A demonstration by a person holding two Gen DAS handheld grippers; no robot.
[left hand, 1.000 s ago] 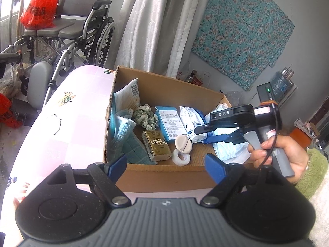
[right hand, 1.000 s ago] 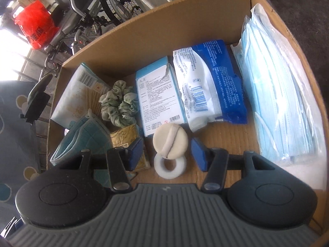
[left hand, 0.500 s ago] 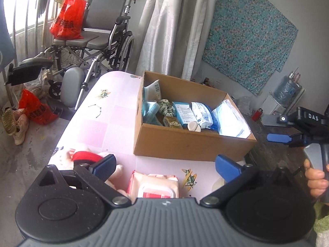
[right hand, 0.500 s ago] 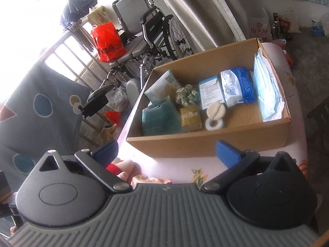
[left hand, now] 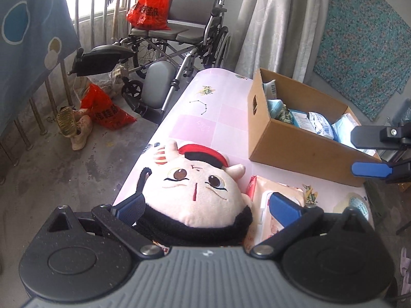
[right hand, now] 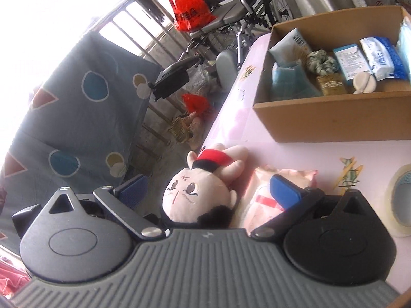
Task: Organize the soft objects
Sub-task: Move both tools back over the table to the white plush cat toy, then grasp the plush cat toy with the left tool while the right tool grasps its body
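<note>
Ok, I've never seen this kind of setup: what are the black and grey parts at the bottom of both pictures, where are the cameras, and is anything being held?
There is no robot here. A person holds a two-finger gripper in each hand, and each gripper carries a wide-angle camera looking forward along its fingers. The black and grey shapes at the bottom are the gripper's own body; the blue tips are its fingers.

One picture is from the left gripper, the other from the right gripper. The right one also shows at the edge of the left view.

On the pink table lie a plush doll, a pink wipes pack, a tape roll and a cardboard box of soft packets.

Both grippers are open and hold nothing. The doll's head lies between the left fingers, but I cannot tell whether they touch it.
</note>
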